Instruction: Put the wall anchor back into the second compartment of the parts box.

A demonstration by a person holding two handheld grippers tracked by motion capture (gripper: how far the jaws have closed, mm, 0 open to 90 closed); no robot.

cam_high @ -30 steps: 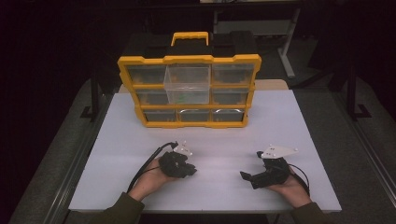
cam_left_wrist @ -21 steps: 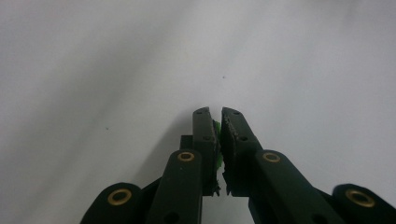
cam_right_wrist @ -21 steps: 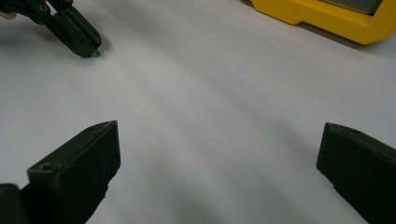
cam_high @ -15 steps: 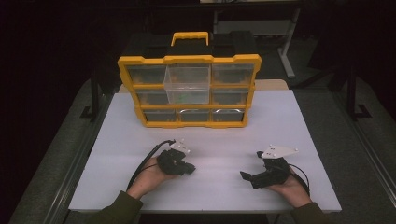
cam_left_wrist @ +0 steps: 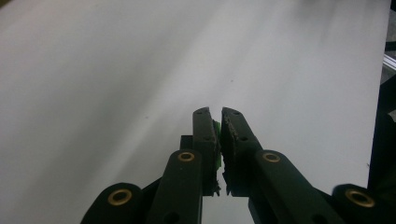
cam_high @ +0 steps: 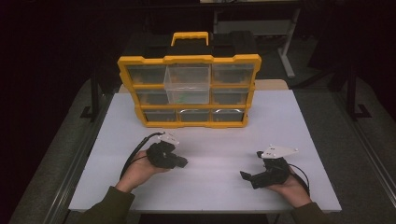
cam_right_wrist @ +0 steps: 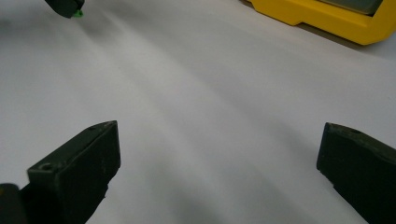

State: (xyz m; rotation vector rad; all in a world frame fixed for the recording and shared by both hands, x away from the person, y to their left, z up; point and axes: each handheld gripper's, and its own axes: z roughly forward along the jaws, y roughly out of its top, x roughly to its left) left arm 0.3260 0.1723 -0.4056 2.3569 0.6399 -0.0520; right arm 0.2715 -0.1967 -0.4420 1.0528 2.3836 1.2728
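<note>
My left gripper (cam_high: 182,163) rests low over the white table (cam_high: 205,140) at front left, pointing right. In the left gripper view its jaws (cam_left_wrist: 219,113) are nearly closed on a small green piece (cam_left_wrist: 216,134) pinched between the pads. My right gripper (cam_high: 244,176) sits at front right, pointing left toward the other one. Its jaws (cam_right_wrist: 219,129) stand wide apart over bare table with nothing between them. The left gripper's tip with the green piece (cam_right_wrist: 77,13) also appears far off in the right gripper view.
A yellow organizer case (cam_high: 189,91) with a handle stands upright at the back of the table. Its clear top-middle bin (cam_high: 187,84) is pulled forward, with something green inside. The case's lower edge (cam_right_wrist: 322,18) lies ahead of the right gripper. Dark floor surrounds the table.
</note>
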